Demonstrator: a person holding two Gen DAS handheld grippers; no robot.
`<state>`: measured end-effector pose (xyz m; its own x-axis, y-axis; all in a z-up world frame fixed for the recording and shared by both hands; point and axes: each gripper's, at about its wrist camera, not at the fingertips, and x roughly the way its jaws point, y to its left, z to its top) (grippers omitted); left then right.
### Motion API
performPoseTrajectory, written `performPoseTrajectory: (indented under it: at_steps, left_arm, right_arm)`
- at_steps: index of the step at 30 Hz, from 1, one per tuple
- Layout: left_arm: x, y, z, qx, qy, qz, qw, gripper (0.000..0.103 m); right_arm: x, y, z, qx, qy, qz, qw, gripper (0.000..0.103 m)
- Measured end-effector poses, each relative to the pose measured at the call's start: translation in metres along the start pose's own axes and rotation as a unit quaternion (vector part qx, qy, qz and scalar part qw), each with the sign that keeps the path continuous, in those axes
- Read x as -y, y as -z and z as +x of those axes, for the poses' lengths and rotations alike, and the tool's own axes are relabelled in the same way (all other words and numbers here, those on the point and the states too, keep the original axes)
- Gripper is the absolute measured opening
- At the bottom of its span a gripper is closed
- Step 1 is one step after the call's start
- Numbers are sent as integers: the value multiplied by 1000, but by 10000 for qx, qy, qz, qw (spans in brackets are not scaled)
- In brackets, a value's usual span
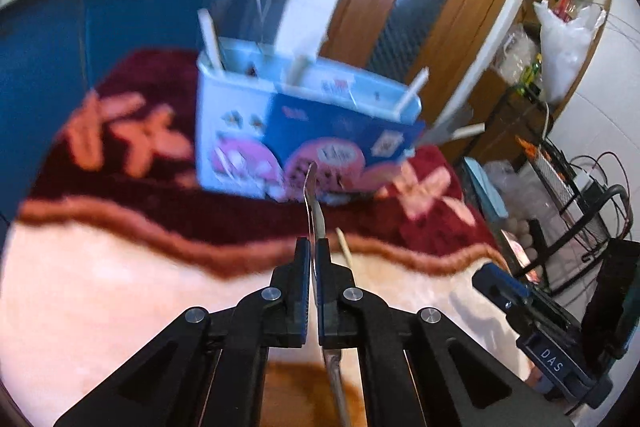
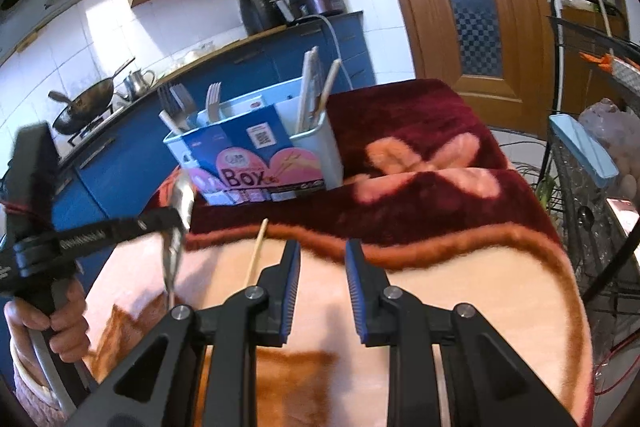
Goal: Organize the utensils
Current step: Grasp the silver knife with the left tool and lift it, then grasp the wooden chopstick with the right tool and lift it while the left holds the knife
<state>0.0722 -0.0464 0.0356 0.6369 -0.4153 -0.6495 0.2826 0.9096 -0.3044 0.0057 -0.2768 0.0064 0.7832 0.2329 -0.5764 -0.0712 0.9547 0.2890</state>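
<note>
We hold the left gripper (image 1: 313, 247) clamped on a metal spoon (image 1: 316, 211), its two pads pressed almost together around the handle. In the left wrist view the bowl of the spoon points up toward twelve o'clock, and the handle runs back down between the fingers toward six o'clock. In the right wrist view the same spoon (image 2: 178, 223) hangs at nine o'clock, lifted off the blanket (image 2: 440, 287), with the left gripper (image 2: 176, 221) pinching its middle.

The right gripper (image 2: 323, 259) stands with its jaws moderately apart and nothing between them, above the pink part of the blanket.

The utensil box (image 2: 256, 151) sits at about eleven o'clock from the right gripper, on the dark red part of the blanket. Its left compartment holds forks (image 2: 214, 101), and its right compartment holds chopsticks (image 2: 316, 87) standing upright. The box (image 1: 304, 131) is blurred in the left wrist view, where it lies at twelve o'clock beyond the spoon.

A single wooden chopstick (image 2: 257, 255) lies on the blanket just beside the right gripper's left finger, at eleven o'clock.
</note>
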Motion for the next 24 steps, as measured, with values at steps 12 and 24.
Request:
performPoseTrajectory:
  at_steps: [12, 24]
  left_arm:
    - [-25, -11, -64, 1127, -451, 219, 9924, 1]
    - [-46, -6, -84, 1507, -692, 193, 9860, 1]
  right_arm:
    - [-44, 0, 25, -582, -151, -511, 9969, 26]
    - [-74, -11, 75, -1630, -186, -1002, 9813, 26]
